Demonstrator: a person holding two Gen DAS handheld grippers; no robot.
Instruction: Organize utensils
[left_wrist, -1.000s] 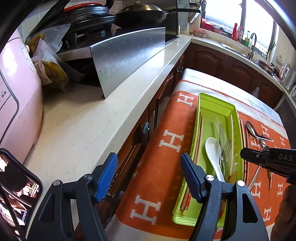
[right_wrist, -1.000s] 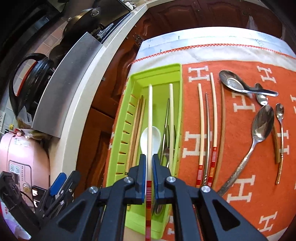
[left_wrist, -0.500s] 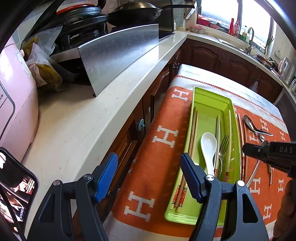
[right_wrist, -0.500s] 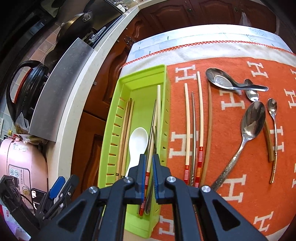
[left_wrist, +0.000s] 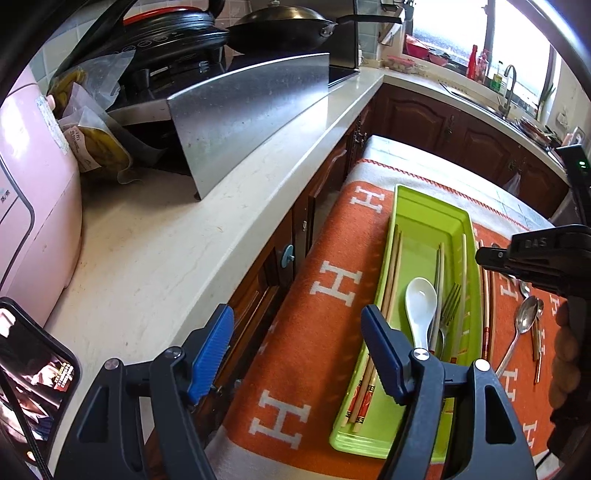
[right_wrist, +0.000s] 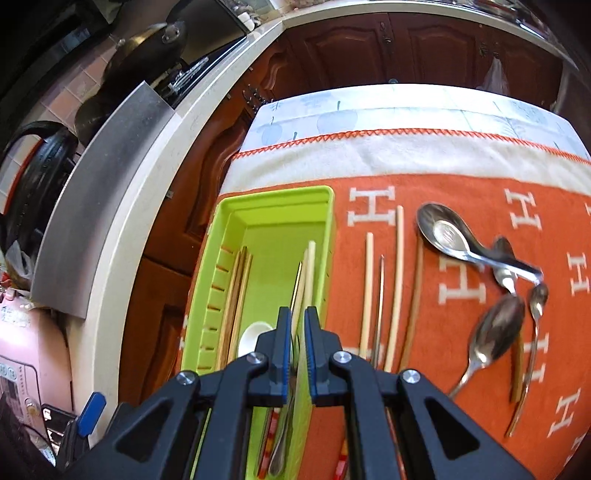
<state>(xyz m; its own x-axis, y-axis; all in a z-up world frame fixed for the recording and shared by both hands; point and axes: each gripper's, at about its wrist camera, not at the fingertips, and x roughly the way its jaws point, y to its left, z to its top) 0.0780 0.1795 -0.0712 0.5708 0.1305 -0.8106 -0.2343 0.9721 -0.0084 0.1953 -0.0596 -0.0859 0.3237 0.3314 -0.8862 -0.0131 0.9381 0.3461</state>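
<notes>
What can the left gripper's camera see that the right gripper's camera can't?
Only the left wrist view shows the window, the tap and the fork lying in the tray. Only the right wrist view shows the big steel ladle spoon clearly, and the right gripper shut and empty. Both show the green tray, the white spoon and the orange cloth.

I count from my two wrist views: one green tray (right_wrist: 275, 201); inside it, one white spoon (left_wrist: 420, 306), one fork (left_wrist: 451, 306), and three chopsticks that I can tell apart (right_wrist: 236, 291). On the orange cloth (right_wrist: 461, 302): four loose chopsticks (right_wrist: 396, 280) and four metal spoons (right_wrist: 495, 336).
</notes>
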